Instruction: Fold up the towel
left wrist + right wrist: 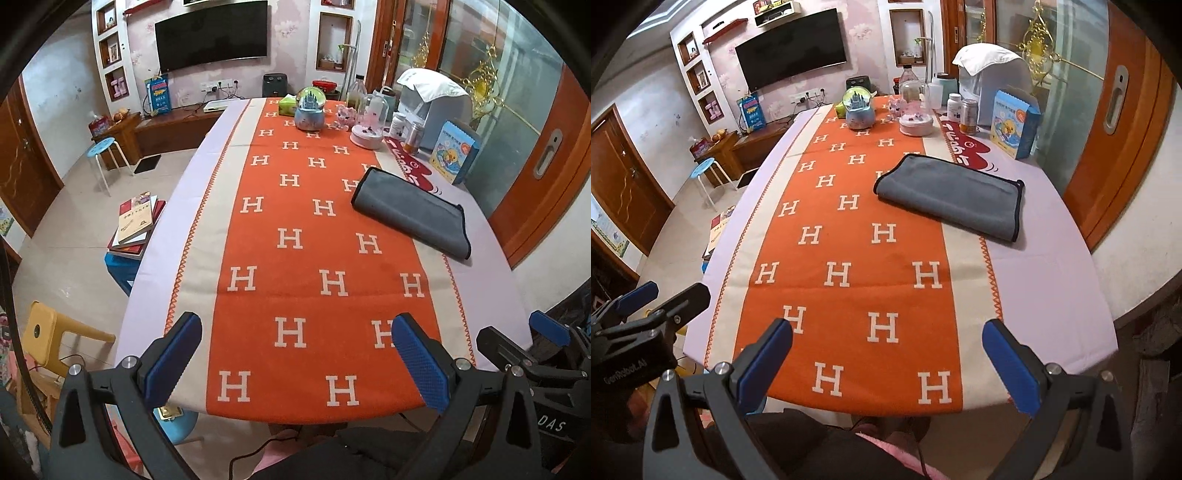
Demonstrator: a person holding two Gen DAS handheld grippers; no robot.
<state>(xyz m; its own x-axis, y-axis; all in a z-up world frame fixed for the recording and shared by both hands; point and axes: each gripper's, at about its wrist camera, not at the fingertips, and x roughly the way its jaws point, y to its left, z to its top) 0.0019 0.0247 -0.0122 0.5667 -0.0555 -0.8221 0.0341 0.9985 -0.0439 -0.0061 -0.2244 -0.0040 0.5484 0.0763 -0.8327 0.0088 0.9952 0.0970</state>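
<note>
A grey towel (412, 211) with a dark hem lies folded flat on the right side of the table, half on the orange runner; it also shows in the right wrist view (951, 192). My left gripper (295, 360) is open and empty, held above the near table edge, far short of the towel. My right gripper (886, 363) is open and empty too, above the near edge. The right gripper also shows at the right of the left wrist view (517, 338), and the left gripper at the left of the right wrist view (661, 295).
The table (1045, 280) carries an orange runner (295, 258) with white H marks. At the far end stand a snow globe (310, 110), a glass dome (367, 122), jars and a blue box (456, 151). Stools and stacked books (136, 221) stand left of the table.
</note>
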